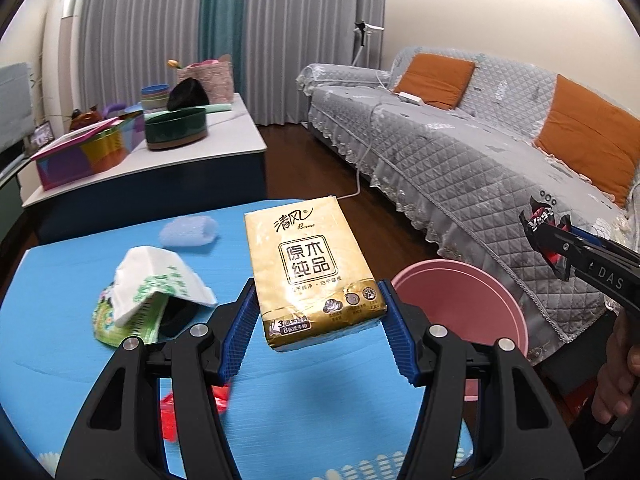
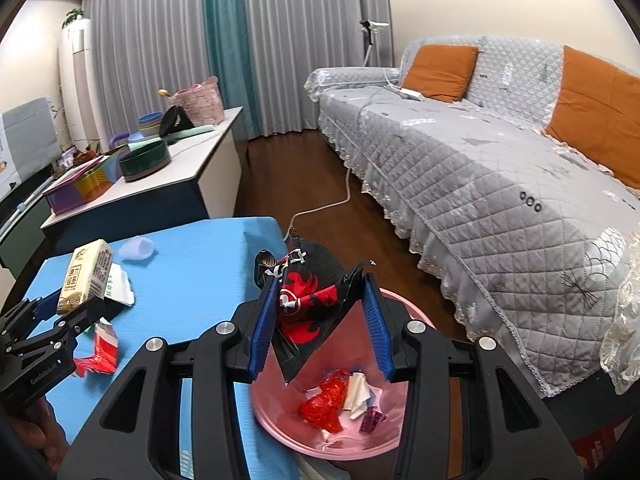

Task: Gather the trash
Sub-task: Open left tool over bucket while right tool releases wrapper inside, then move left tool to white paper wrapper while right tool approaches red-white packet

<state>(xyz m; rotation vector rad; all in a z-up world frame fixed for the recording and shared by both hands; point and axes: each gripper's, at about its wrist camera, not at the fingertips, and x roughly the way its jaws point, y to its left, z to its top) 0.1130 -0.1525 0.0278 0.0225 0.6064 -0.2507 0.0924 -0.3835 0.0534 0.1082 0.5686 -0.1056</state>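
Up close, the left gripper (image 1: 318, 330) has its blue-padded jaws closed against the sides of a gold plastic-wrapped tissue pack (image 1: 314, 264), lifted above the blue surface (image 1: 80, 360); the pack's lower end hides the fingertips' contact. Just right of it, the right gripper (image 2: 320, 320) pinches a crumpled black-and-red snack wrapper (image 2: 310, 300) between its jaws, directly over the round pink plastic bin (image 2: 280, 428). Inside the bin lie a red crinkled wrapper (image 2: 324, 404), a white paper scrap (image 2: 358, 394) and a small purple piece (image 2: 372, 420), partly blocked by the gripper frame. On the blue surface remain a torn green-and-white tissue packet (image 1: 156, 296) covering something dark that cannot be made out, a pale blue crumpled wad (image 1: 188, 230), and a red-and-white wrapper (image 2: 100, 354), which in the left wrist view is blurred and mostly hidden behind the gripper's arms. A grey quilted sofa (image 2: 480, 168) stands beyond the bin.
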